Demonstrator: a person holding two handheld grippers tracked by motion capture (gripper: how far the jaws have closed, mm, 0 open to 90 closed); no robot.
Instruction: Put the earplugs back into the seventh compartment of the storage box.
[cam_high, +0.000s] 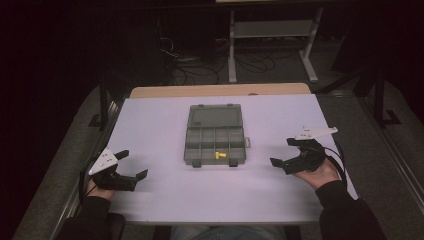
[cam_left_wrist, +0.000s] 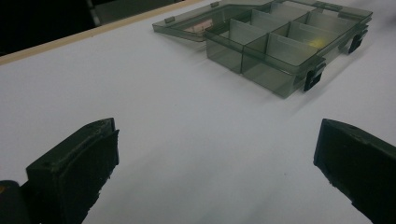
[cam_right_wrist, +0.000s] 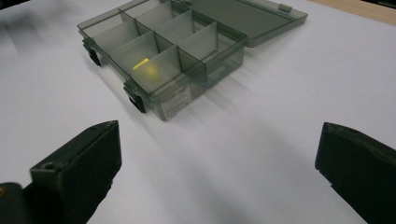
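A person's two handheld grippers rest on a white table (cam_high: 150, 200), flanking an open smoke-grey compartment box (cam_high: 215, 136) that sits at the table's middle, its lid (cam_high: 216, 116) folded flat away from the person. The left gripper (cam_high: 132, 165) lies well to the box's left with its jaws spread wide and nothing between them; the right gripper (cam_high: 283, 153), equally apart on the other side, is likewise released and empty. A small yellow part (cam_high: 220, 155) lies in a front-row compartment, glimpsed as a yellow blur through the box wall in the right gripper view (cam_right_wrist: 142, 65). The work at hand appears to centre on the box and that part. To do it well, either gripper should likely approach from above the dividers rather than through the thin walls, while the other steadies the box's front edge near the latches (cam_high: 233, 162) so that the light box does not slide.
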